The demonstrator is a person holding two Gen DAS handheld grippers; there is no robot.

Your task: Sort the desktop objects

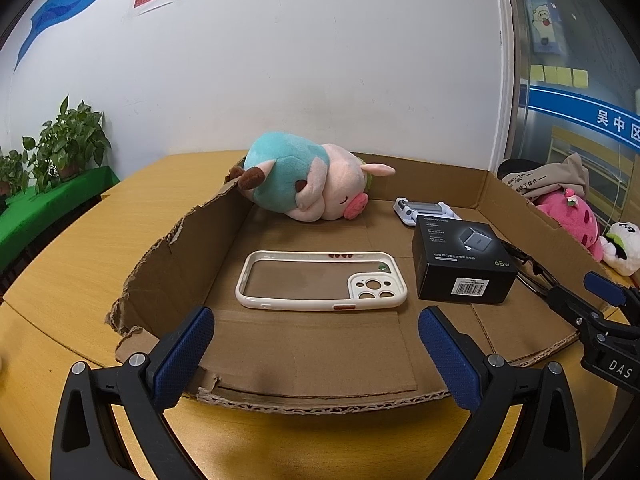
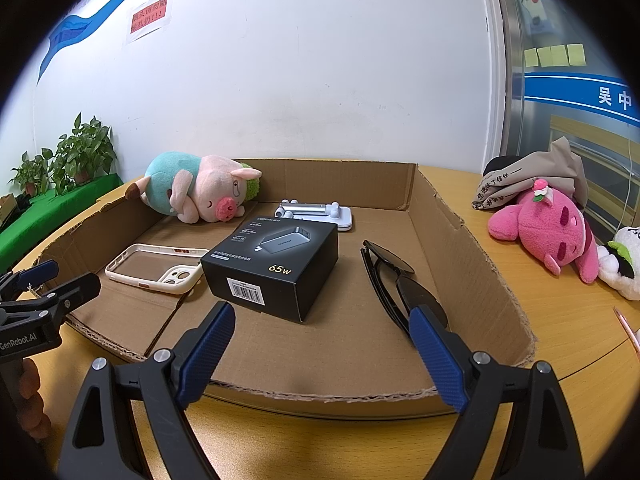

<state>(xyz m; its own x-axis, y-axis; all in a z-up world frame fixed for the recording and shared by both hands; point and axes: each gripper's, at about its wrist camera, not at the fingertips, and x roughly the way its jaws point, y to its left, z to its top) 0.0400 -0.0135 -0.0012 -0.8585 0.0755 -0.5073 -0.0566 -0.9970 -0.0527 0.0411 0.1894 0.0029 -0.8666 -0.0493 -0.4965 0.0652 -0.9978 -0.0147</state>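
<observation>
Charger box [image 2: 276, 268] sits mid-tray [image 2: 472, 248], phone case [image 2: 154, 268] at 9 o'clock, sunglasses [image 2: 400, 284] at 3 o'clock. Left gripper [image 1: 316, 356] and right gripper [image 2: 320, 356] stand open, empty. Risk: wide jaws nudging a neighbouring object during approach.

black box [image 2: 276, 268]: "65w", barcode | hand-held gripper [image 2: 24, 304]: "GenRobot.AI"
</observation>
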